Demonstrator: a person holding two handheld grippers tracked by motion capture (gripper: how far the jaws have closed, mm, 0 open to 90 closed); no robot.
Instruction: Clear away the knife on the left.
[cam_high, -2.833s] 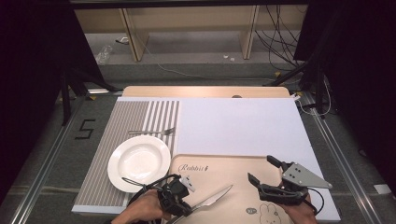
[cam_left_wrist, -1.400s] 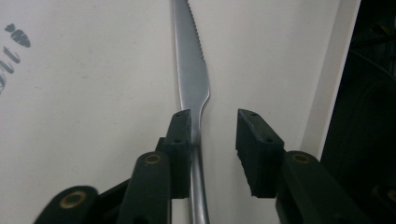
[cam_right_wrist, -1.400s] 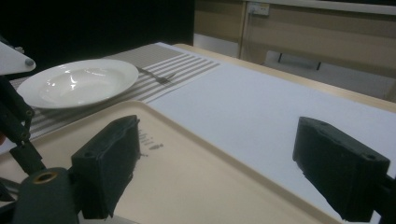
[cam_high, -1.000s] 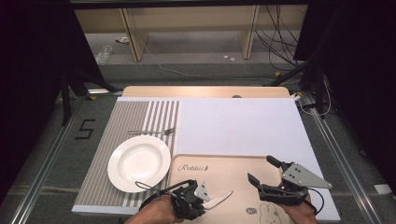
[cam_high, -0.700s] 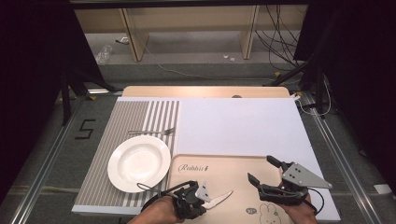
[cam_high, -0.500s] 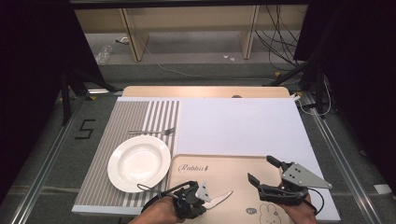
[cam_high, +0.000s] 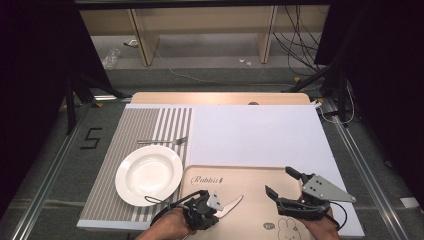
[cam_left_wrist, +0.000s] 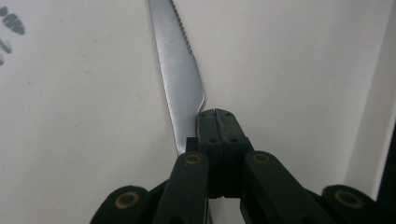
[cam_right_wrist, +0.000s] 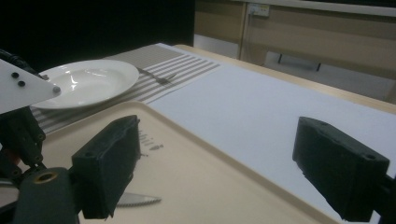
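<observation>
Knife: the knife (cam_high: 231, 205) lies on the tan tray (cam_high: 250, 175), near its front edge. Its blade tip points toward the right hand-held gripper.
Left hand-held gripper: the left hand-held gripper (cam_high: 212, 210) is at the handle end of the knife. Its jaws are squeezed tight on the knife, and they have just been closing on it.
Right hand-held gripper: the right hand-held gripper (cam_high: 281, 187) hovers over the right part of the tray, well apart from the knife. Its jaws stand wide and hold nothing.
Hands: both hands come in from the bottom edge. The left hand (cam_high: 167, 227) points its tool toward the right. The right hand (cam_high: 317, 225) points its tool toward the left and a bit away.
Left gripper view: up close, the knife's (cam_left_wrist: 180, 79) little saw teeth show, and the blade runs up and away from the shut jaws.
Right gripper view: the blade tip (cam_right_wrist: 137, 200) peeks out by the near jaw. Farther off are the white plate (cam_right_wrist: 84, 84) and a fork (cam_right_wrist: 159, 77) on the striped mat (cam_right_wrist: 187, 65).
High view: the plate sits left of the tray, with the fork just behind it.
</observation>
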